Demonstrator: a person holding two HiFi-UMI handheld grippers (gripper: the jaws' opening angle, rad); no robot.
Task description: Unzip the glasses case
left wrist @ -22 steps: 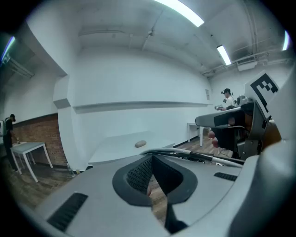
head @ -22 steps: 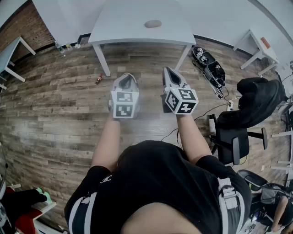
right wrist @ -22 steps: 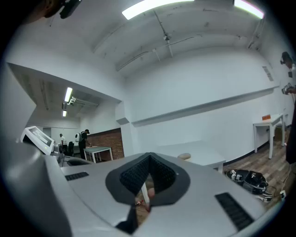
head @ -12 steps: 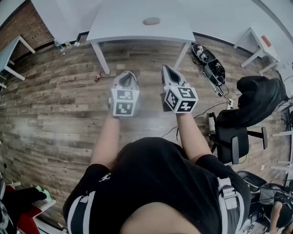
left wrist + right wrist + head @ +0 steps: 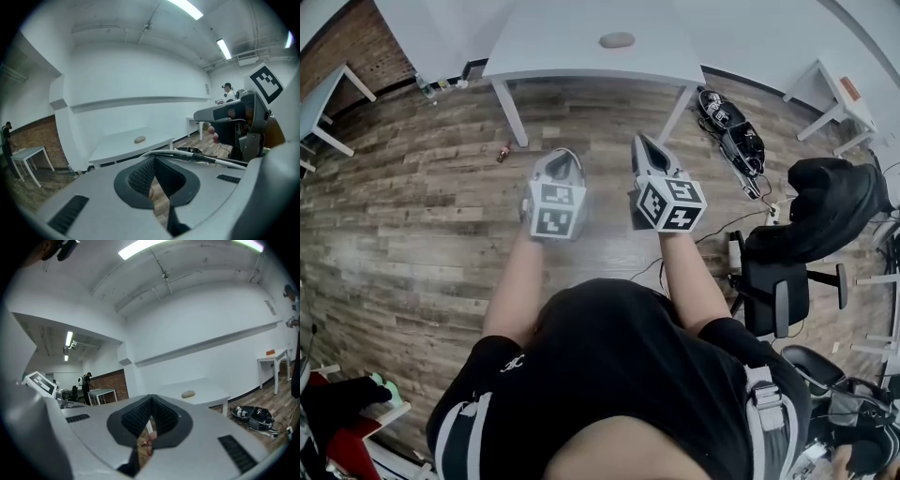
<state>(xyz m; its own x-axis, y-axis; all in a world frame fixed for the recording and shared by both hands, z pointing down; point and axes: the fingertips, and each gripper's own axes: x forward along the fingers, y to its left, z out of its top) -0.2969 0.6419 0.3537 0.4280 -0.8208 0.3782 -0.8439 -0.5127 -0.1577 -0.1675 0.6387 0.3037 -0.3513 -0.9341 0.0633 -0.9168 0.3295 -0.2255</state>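
Observation:
The glasses case point(image 5: 617, 40) is a small beige oval that lies on a white table point(image 5: 572, 56) some way ahead of me. It also shows in the left gripper view as the case point(image 5: 139, 139) and in the right gripper view as the case point(image 5: 188, 393). My left gripper point(image 5: 561, 154) and right gripper point(image 5: 639, 142) are held side by side in the air over the wooden floor, well short of the table. Both are shut with nothing between the jaws, as the left gripper point(image 5: 153, 162) and right gripper point(image 5: 150, 402) show in their own views.
A black office chair with dark clothing point(image 5: 820, 216) stands at the right. Bags and cables point(image 5: 731, 131) lie on the floor by the table's right leg, and a small red object point(image 5: 502, 155) by its left leg. More white tables point(image 5: 830, 89) stand at the sides. People stand far off.
Both grippers have kept their place and stay shut. The table and case have slid slightly up in the head view.

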